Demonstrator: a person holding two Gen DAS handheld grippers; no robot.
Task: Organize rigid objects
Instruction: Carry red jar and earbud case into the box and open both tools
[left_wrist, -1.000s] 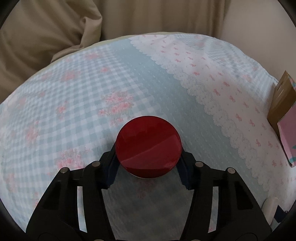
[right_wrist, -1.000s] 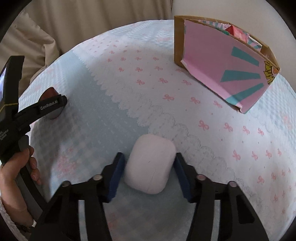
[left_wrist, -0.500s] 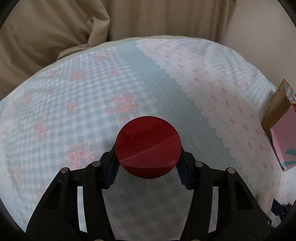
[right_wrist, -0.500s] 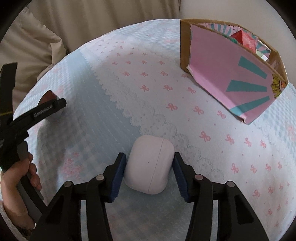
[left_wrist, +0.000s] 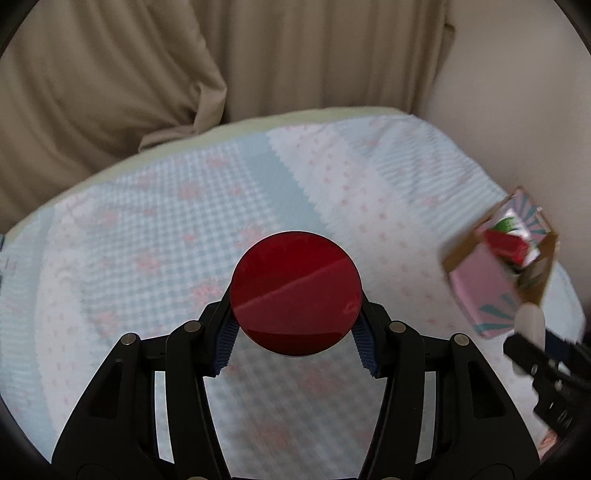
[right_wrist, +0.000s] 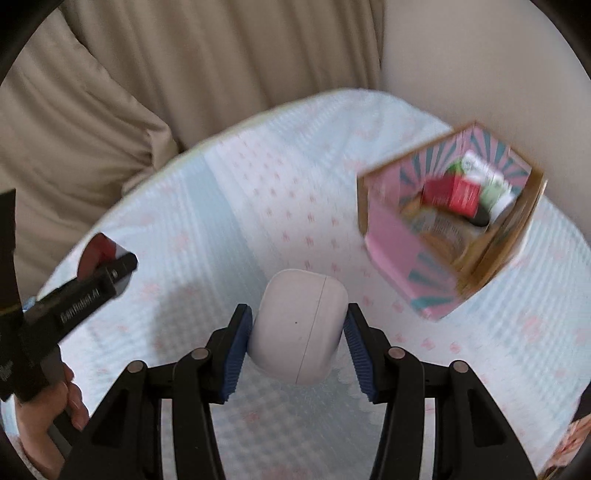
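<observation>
My left gripper (left_wrist: 295, 334) is shut on a round red disc (left_wrist: 295, 293) and holds it above the bed. My right gripper (right_wrist: 297, 345) is shut on a white earbud case (right_wrist: 299, 325), also lifted off the cloth. A pink and teal cardboard box (right_wrist: 448, 225) stands open at the right of the bed, with a red packet and other items inside. It also shows in the left wrist view (left_wrist: 498, 266). The right gripper with the white case appears at the right edge of the left wrist view (left_wrist: 532, 332). The left gripper appears at the left of the right wrist view (right_wrist: 92, 273).
The bed is covered with a pale blue and white patchwork cloth (left_wrist: 184, 221) with pink bows and flowers. Beige curtains (left_wrist: 258, 55) and a beige pillow (right_wrist: 74, 129) lie behind the bed. A plain wall (right_wrist: 480, 55) stands at the back right.
Both grippers have risen with their objects, so the bed looks smaller and further away. The box's open top and contents now show. Both views are motion blurred.
</observation>
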